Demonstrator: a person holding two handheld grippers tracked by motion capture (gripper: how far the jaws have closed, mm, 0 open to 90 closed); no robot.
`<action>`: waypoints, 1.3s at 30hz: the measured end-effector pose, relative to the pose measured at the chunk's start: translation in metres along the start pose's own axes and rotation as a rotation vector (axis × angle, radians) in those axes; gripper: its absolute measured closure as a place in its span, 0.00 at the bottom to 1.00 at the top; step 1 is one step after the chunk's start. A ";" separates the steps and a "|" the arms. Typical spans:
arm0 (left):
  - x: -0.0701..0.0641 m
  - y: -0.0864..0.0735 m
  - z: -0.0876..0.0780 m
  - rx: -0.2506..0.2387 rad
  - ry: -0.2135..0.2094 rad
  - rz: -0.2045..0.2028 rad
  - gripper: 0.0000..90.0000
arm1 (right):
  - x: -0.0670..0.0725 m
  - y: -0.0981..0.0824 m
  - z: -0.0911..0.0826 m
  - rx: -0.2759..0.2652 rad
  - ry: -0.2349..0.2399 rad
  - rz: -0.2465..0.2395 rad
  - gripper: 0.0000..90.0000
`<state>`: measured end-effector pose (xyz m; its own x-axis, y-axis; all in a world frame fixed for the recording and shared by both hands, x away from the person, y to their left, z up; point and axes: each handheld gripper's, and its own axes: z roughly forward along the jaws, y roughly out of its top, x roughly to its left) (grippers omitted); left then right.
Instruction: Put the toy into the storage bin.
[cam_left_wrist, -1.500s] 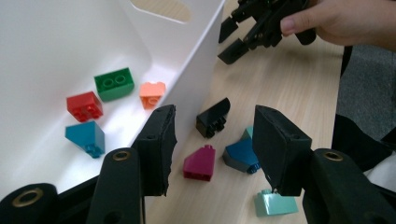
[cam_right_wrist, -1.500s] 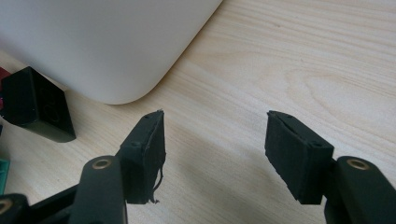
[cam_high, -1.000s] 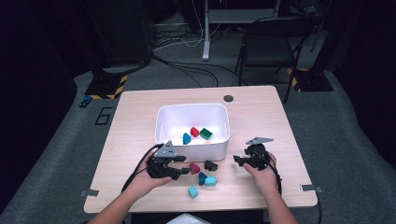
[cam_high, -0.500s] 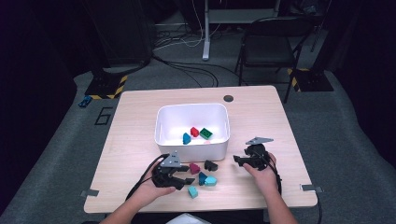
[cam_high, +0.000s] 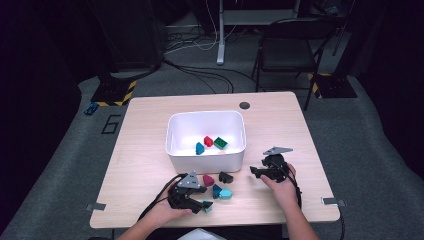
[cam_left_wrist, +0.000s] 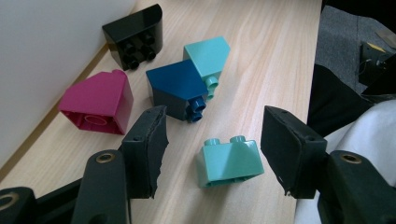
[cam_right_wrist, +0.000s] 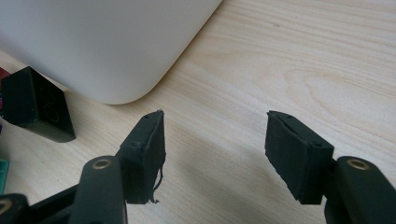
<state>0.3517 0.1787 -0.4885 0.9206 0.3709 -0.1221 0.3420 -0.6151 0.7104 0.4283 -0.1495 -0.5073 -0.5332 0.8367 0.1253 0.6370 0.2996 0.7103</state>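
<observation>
A small teal block (cam_left_wrist: 229, 163) lies on the table between the pads of my left gripper (cam_left_wrist: 215, 126), and neither pad touches it. Those jaws have just been opening and stand wide. In the high view the left gripper (cam_high: 202, 204) sits near the table's front edge with that teal block (cam_high: 207, 205) at its tips. Beyond it lie a magenta block (cam_left_wrist: 95, 102), a dark blue block (cam_left_wrist: 175, 88), a light teal block (cam_left_wrist: 208, 56) and a black block (cam_left_wrist: 135, 35). My right gripper (cam_right_wrist: 215, 126) is open over bare wood, right of the black block (cam_right_wrist: 37, 105).
The white bin (cam_high: 172, 145) stands mid-table and holds a red (cam_high: 208, 141), a green (cam_high: 220, 143) and a blue block (cam_high: 200, 148). Its rounded corner (cam_right_wrist: 107, 42) is close ahead of the right gripper (cam_high: 256, 172). A chair and cables lie beyond the table.
The left gripper has come down and toward the table's front edge, from beside the bin to around the small teal block. The right gripper has stayed put.
</observation>
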 end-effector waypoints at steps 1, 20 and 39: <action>0.000 -0.001 0.001 0.000 -0.005 -0.002 0.45 | 0.001 0.000 0.000 0.000 -0.002 0.007 0.42; 0.007 -0.014 0.014 0.078 -0.010 0.005 0.61 | -0.001 0.000 0.000 -0.001 0.001 0.000 0.41; 0.013 -0.013 0.010 0.062 0.025 0.008 0.65 | -0.001 0.000 0.001 0.006 -0.001 0.002 0.41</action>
<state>0.3615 0.1848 -0.5059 0.9185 0.3831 -0.0984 0.3466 -0.6595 0.6670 0.4294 -0.1496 -0.5083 -0.5312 0.8378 0.1264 0.6416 0.3003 0.7058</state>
